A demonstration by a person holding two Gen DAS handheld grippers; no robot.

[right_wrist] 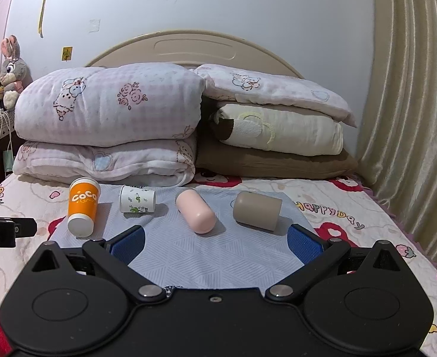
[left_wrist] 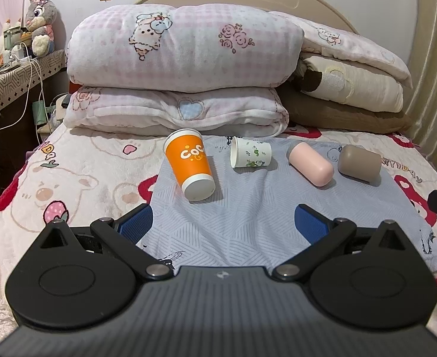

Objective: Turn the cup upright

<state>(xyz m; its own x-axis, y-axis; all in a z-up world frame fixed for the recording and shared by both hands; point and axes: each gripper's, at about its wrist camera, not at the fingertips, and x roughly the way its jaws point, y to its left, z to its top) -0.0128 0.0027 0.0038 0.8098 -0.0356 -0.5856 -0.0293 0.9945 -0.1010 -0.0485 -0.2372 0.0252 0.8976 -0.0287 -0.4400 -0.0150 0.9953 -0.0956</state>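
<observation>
While both grippers hover low over the bed, four cups lie on their sides in a row across a pale blue cloth [left_wrist: 248, 232] spread on the patterned bedsheet [left_wrist: 70, 184]. The orange cup [left_wrist: 190, 163] lies at the left end, its long axis running toward the camera, white base nearest and rim toward the folded quilts [left_wrist: 182, 68]. Just to its right, the small white floral cup [left_wrist: 250, 152] lies crosswise, mouth facing left. The pink cup [left_wrist: 310, 164] lies diagonally, its rounded closed end nearer the camera and to the right. The brown cup [left_wrist: 358, 163] lies at the right end, its closed end facing left.

The left gripper [left_wrist: 223, 223] has its jaws spread wide, holding nothing, apart from the cups. The right gripper [right_wrist: 215, 242] is likewise spread and empty, the pink and brown cups just beyond its blue pads [right_wrist: 304, 245].
</observation>
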